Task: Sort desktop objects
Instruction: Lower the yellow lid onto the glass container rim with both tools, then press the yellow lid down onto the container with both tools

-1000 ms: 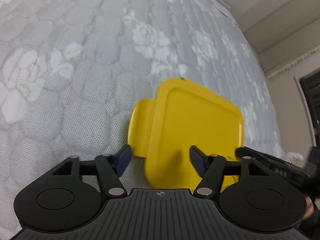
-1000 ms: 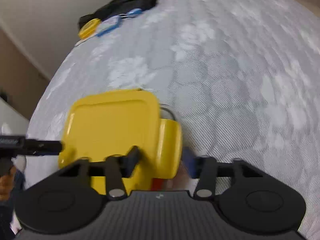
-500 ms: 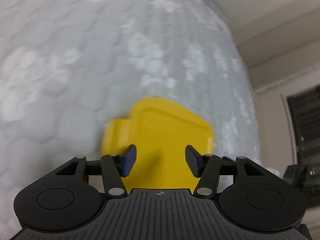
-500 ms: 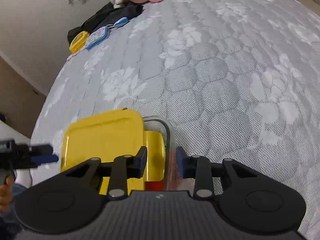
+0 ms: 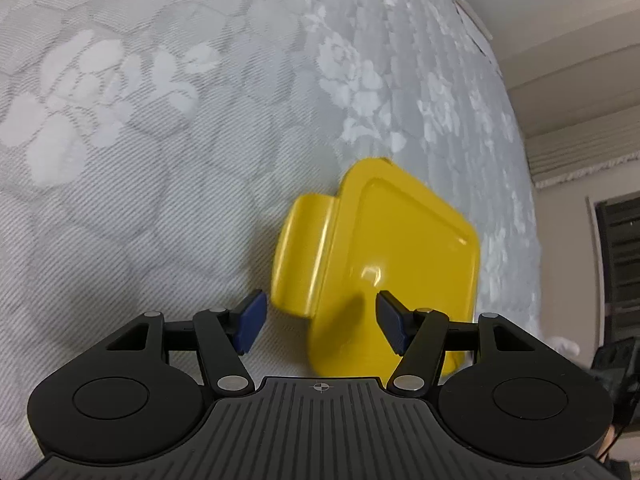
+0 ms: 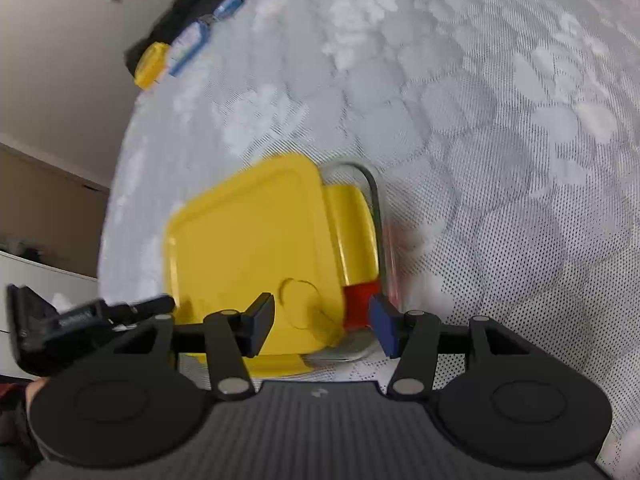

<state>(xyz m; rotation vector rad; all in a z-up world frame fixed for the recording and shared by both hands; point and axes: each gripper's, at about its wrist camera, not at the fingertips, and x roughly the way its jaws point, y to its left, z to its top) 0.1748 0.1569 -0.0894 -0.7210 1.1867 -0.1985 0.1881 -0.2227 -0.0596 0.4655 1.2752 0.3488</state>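
Yellow square plastic lid (image 6: 252, 248) sits lower centre on my clear container (image 6: 374, 200); my right gripper (image 6: 322, 326) is opening, lid uncovering more than before; left gripper (image 5: 320, 320) half-open, gripping nothing.

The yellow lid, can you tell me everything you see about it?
The yellow lid looks like glossy plastic, square with rounded corners and a raised edge. A flap sticks out on one side and another on the opposite side. It lies crooked over a clear box, leaving the box rim and something red uncovered. The box sits on a grey flowery cover. No claw pinches the lid.
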